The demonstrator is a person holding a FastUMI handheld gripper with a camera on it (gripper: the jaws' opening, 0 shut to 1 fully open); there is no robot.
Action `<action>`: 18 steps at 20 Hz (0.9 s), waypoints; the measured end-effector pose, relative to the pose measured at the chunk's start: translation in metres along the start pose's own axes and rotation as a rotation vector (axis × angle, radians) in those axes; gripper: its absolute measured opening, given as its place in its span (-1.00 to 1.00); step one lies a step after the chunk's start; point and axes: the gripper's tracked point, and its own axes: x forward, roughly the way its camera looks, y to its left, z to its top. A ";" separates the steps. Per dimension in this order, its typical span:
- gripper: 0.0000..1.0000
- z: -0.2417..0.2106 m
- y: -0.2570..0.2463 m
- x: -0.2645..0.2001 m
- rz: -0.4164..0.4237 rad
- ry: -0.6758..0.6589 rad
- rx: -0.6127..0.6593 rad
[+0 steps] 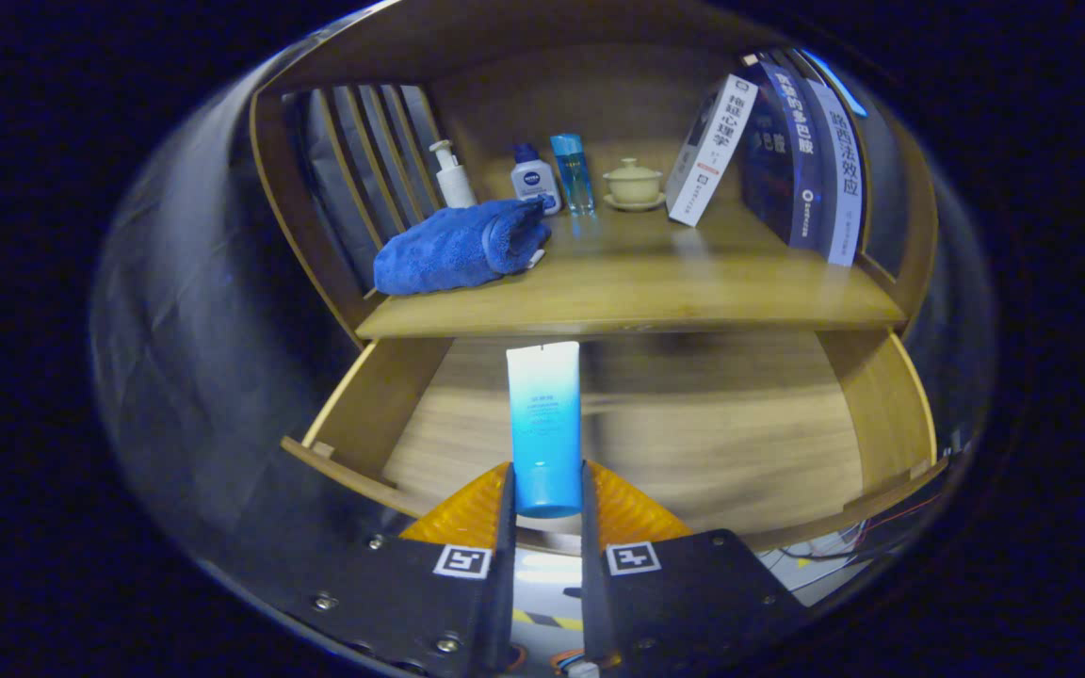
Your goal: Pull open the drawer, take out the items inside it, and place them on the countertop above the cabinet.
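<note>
My gripper (pixel 546 490) is shut on a white-to-blue squeeze tube (pixel 543 414), held upright with its blue cap end between both fingers. The tube hangs above the pulled-out wooden drawer (pixel 712 443), whose bottom lies bare beneath it. Just beyond the tube's top is the front edge of the wooden countertop (pixel 637 282). On that countertop rest a folded blue towel (pixel 458 247), a white pump bottle (pixel 453 176), a small white-and-blue bottle (pixel 533 179) and a slim clear blue bottle (pixel 573 171).
A pale lidded teacup on a saucer (pixel 634 184) stands at the back of the countertop. Several books (pixel 787 151) lean at the back right. Wooden side rails with slats (pixel 364 160) close the left side, and the drawer's side walls flank the opening.
</note>
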 end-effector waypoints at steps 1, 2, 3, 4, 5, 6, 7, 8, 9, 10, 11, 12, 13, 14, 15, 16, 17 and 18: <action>-0.40 0.002 0.003 -0.008 0.018 0.010 0.017; -0.40 0.005 0.005 -0.017 0.031 0.013 0.026; -0.39 0.010 0.005 -0.024 0.037 0.006 0.029; -0.40 0.013 0.004 -0.033 0.037 -0.002 0.025; -0.40 0.018 0.003 -0.041 0.034 -0.025 0.015; -0.40 0.025 0.002 -0.046 0.028 -0.055 0.004; -0.40 0.035 0.000 -0.052 0.019 -0.091 0.002; -0.40 0.048 0.001 -0.058 0.012 -0.140 0.000; -0.40 0.064 -0.002 -0.062 -0.007 -0.193 -0.008; -0.40 0.082 -0.005 -0.068 -0.022 -0.255 -0.003; -0.40 0.103 -0.003 -0.075 -0.023 -0.322 0.013; -0.40 0.119 0.001 -0.081 -0.020 -0.387 0.032; -0.40 0.139 0.004 -0.090 -0.023 -0.448 0.044; -0.41 0.153 0.006 -0.097 -0.024 -0.498 0.048; -0.41 0.166 0.008 -0.099 -0.025 -0.517 0.047; -0.41 0.174 0.008 -0.096 -0.037 -0.527 0.046; -0.41 0.184 0.006 -0.089 -0.051 -0.531 0.045; -0.41 0.192 0.005 -0.084 -0.062 -0.540 0.044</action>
